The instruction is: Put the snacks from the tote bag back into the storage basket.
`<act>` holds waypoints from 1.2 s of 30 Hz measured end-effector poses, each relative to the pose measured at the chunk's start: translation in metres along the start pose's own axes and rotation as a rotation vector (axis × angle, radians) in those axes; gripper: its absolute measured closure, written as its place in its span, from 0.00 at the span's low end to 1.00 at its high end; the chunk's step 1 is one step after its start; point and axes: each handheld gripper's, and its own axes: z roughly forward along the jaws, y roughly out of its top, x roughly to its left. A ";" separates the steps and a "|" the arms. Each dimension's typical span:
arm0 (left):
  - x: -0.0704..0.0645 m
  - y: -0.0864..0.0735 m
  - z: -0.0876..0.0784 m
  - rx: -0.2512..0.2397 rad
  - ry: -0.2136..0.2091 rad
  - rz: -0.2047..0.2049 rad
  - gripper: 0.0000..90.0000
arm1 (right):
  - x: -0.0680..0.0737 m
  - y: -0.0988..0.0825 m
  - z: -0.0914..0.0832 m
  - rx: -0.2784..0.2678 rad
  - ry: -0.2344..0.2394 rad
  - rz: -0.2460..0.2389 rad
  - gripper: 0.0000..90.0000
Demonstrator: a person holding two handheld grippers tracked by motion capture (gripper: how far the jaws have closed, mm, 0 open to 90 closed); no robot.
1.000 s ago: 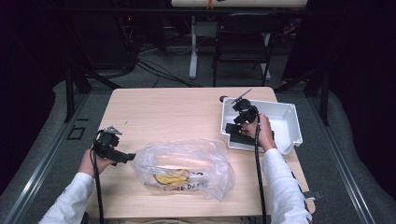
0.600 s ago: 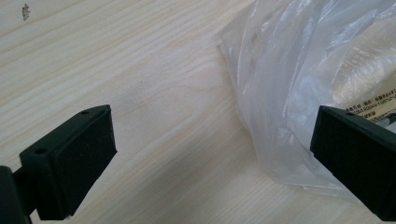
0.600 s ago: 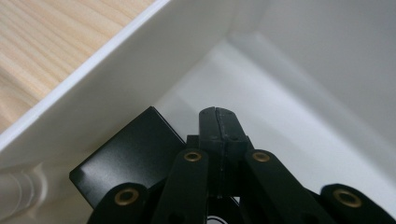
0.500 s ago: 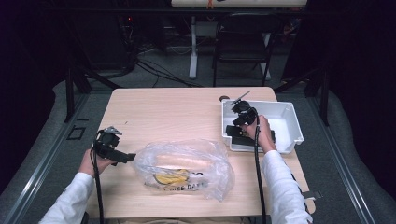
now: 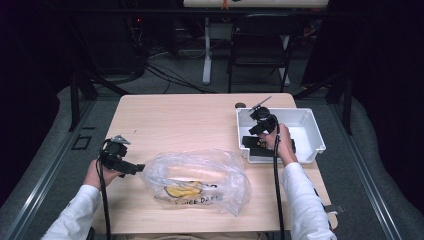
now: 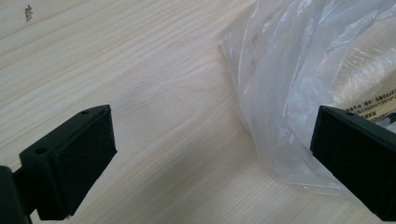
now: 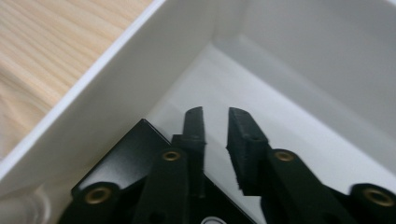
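Holds the left gripper (image 5: pixel 140 168) low at the bag (image 5: pixel 200 175), nearest the table's front edge, spread as wide as it goes and pinching nothing. Brackets the bag's left hem loosely, one pad on bare table (image 6: pixel 154 93), the other just at the crumpled film, probably to be ready to catch or steady the mouth while the other hand is busy. Leaves the bag lying flat and slack on its side, with a banana (image 5: pixel 182 191) and some printed packaging showing through, so likely waiting for more to go in or come out. Farther back and to the right, dips the right gripper (image 7: pixel 215 126) into the white bin (image 5: pixel 310 117), close to its left wall. Has just been easing those jaws apart; now shows them parted by a narrow gap with nothing between the pads. Points them down over a black flat piece (image 7: pixel 133 144) resting on the bin floor, touching or just clear of one jaw, hard to say which. Suggests either a release just made there or a grip about to be taken; cannot tell which from this alone. Keeps bin and bag well apart, with open wood between for carrying things across. Beyond, shows bare tabletop, then a folding chair (image 5: pixel 260 45) and cables on the dark floor.
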 end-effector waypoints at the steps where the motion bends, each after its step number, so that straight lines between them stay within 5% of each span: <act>1: 0.000 0.000 0.000 -0.001 0.001 0.000 0.00 | -0.001 -0.001 -0.003 -0.009 0.007 0.009 0.72; 7: -0.001 0.000 -0.001 -0.004 0.000 0.003 0.00 | -0.001 -0.010 -0.027 -0.051 0.026 0.050 0.46; 14: -0.002 0.001 -0.001 -0.010 0.008 0.006 0.00 | 0.009 -0.027 -0.060 -0.090 0.038 0.012 0.24; 23: -0.003 0.001 -0.001 -0.014 0.009 0.009 0.00 | 0.030 -0.055 -0.098 -0.132 0.014 -0.019 0.14; 36: -0.005 0.001 -0.001 -0.009 0.008 0.011 0.00 | 0.046 -0.112 -0.120 -0.143 0.014 -0.001 0.08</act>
